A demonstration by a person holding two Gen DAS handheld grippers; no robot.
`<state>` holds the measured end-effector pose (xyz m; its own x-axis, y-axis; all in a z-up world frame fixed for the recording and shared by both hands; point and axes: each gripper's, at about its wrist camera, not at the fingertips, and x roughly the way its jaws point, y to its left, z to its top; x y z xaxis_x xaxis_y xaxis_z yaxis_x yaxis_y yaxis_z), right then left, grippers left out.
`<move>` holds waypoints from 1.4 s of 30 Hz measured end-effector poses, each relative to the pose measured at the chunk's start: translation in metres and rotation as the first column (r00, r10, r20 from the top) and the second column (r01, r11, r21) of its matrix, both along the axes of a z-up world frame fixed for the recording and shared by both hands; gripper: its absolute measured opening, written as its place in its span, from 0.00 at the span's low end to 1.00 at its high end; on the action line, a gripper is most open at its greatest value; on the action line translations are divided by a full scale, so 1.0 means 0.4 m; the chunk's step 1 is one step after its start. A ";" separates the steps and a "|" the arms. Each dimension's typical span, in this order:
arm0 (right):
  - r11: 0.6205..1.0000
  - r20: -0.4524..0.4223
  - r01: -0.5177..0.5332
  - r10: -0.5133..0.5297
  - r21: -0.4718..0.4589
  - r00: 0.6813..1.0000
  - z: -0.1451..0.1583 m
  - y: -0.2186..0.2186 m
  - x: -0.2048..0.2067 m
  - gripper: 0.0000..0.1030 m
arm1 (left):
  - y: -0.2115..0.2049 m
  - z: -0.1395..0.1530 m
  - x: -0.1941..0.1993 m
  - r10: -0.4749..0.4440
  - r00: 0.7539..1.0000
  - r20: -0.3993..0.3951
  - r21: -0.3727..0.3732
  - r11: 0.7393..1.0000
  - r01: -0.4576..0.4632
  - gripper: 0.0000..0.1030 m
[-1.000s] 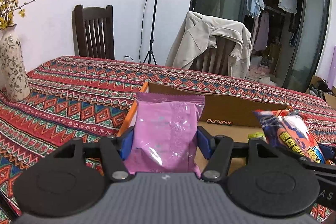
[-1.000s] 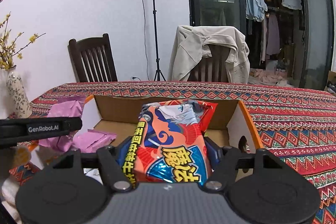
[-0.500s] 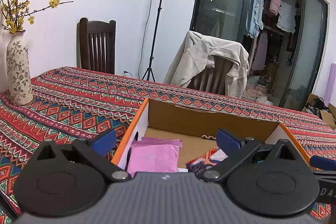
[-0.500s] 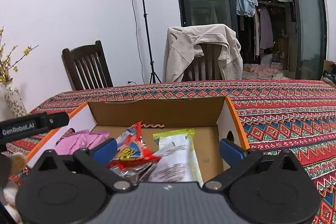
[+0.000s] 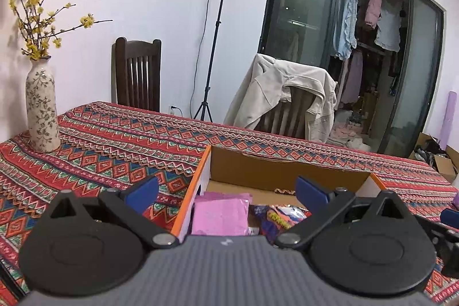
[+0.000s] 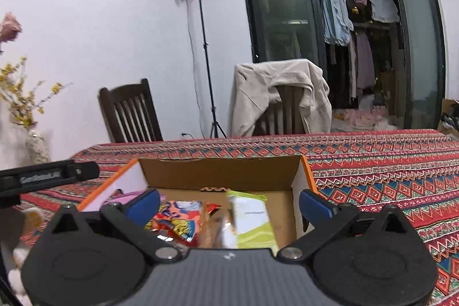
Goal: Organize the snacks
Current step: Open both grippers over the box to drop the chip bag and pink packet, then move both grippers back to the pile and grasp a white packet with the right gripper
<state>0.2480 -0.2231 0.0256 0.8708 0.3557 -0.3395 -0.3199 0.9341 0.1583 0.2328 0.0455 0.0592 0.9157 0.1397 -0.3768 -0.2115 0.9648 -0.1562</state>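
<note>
Snacks are in the box now, none in my grip. Left hand-held gripper stands wide, nothing between its blue pads; same for the right hand-held gripper, wide and bare.

From the left wrist I see the pink pack lying flat in the box's left end, against the orange-edged wall. Just right of it sits the red-blue pack, partly hidden behind my gripper body.

From the right wrist the red-blue pack lies left of centre on the box floor. A green-white pack lies beside it, toward the right wall. Something clear and crinkly sits between those two; I can't tell what, it's blurred. A strip of the pink pack shows at the far left of the box.

Box sits on the surface, which wears a red patterned cloth. A vase with yellow-flowered branches stands on the left end of it, well apart from the box. Beyond the surface: a dark chair, a light stand and a second chair with a beige jacket draped over it. The left gripper's arm shows at the left edge of the right view.
</note>
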 end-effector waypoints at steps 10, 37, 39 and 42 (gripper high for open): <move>0.999 -0.033 -0.035 0.034 -0.031 0.999 -0.029 -0.020 -0.095 1.00 | 0.003 -0.025 -0.145 -0.032 0.999 -0.015 0.018 0.999 0.032 1.00; 0.991 -0.285 -0.071 0.036 -0.111 0.958 -0.210 -0.088 -0.164 1.00 | 0.047 -0.148 -0.277 -0.049 0.981 -0.188 -0.004 0.999 0.049 1.00; 0.988 -0.287 -0.076 0.034 -0.135 0.957 -0.209 -0.087 -0.147 1.00 | 0.049 -0.151 -0.277 -0.045 0.980 -0.193 -0.006 0.999 0.045 1.00; 0.982 -0.282 -0.072 0.021 -0.172 0.959 -0.205 -0.080 -0.114 0.97 | 0.053 -0.153 -0.275 -0.045 0.979 -0.198 -0.016 0.999 0.043 1.00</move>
<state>0.2026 -0.2551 -0.0564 0.7168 0.3045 -0.6273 -0.3308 0.9404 0.0786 0.1226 0.0665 -0.0021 0.8278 0.0951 -0.5529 -0.1966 0.9722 -0.1271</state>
